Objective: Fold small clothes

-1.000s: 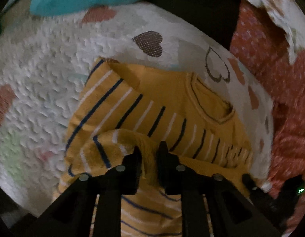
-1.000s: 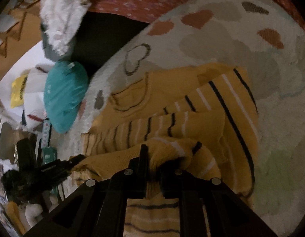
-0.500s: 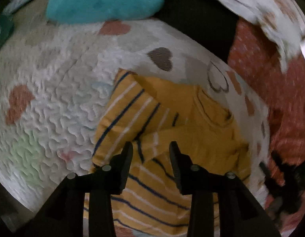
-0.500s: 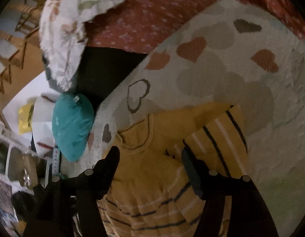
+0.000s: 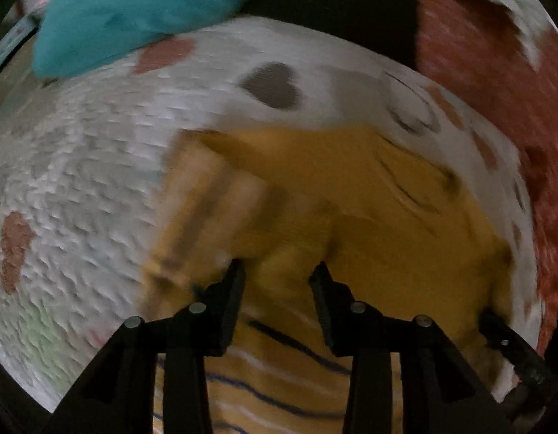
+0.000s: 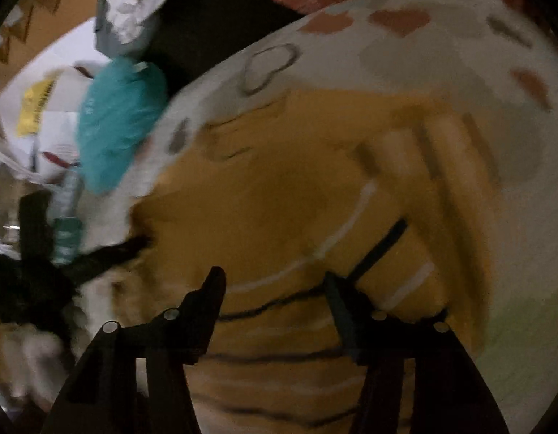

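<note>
A: Where is the shirt (image 5: 369, 224) lying?

B: On the quilt (image 5: 80, 181), right ahead of the left tool (image 5: 277, 275) and right tool (image 6: 273, 287); both are gaping, gripping nothing.

A: Next fold?

B: I'd be pinching the near hem at both corners, lifting evenly, keeping edges aligned.

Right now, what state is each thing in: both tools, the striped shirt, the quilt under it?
left tool: open, nothing between its fingers, over the shirt
right tool: open, holding nothing
yellow striped shirt: partly folded, lying on the quilt
heart quilt: spread flat under the shirt
</note>
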Available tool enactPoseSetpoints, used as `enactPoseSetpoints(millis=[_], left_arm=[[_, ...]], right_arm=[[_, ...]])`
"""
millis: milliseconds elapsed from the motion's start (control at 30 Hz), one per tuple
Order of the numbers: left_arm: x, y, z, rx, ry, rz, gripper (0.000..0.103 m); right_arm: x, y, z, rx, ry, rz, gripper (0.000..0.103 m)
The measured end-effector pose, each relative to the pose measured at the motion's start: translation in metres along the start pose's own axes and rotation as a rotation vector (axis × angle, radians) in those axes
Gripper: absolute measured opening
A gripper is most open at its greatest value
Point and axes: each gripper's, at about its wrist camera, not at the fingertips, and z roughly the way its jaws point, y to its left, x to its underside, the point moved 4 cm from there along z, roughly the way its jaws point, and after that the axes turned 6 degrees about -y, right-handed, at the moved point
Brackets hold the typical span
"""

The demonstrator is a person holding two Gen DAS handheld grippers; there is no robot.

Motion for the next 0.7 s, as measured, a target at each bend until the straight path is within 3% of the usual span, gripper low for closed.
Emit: enactPoseSetpoints(millis=[67,133,300,367,500,700], left_arm=[[-0.015,0.022,0.004,-0.044,-0.012,-0.05,0.038],[-0.025,0.042,0.009,-0.054,-0.001,-0.106,0.038],[-0.033,0.082,-0.007,0.023,-0.004,-0.252,0.038],[-0.029,0.091,-0.018,0.041,-0.007,-0.272,0.038],[-0.006,0.103,-0.044,0.068,0.0,-0.263,0.038],[0.059,0.095,-0.062,0.083,0.012,-0.172,0.04]], right_arm=[[-0.017,-0.018,-0.002,0.075,-0.05,0.012,0.054],[-0.031,-0.034,-0.003,0.084,-0.073,0.075,0.054],[-0.044,-0.051,-0.02,0.13,-0.137,0.137,0.057],[-0.043,-0.057,-0.033,0.112,-0.152,0.159,0.057],[-0.019,-0.071,-0.07,0.108,-0.159,0.164,0.057],[0.057,-0.077,-0.094,0.059,-0.076,0.179,0.057]])
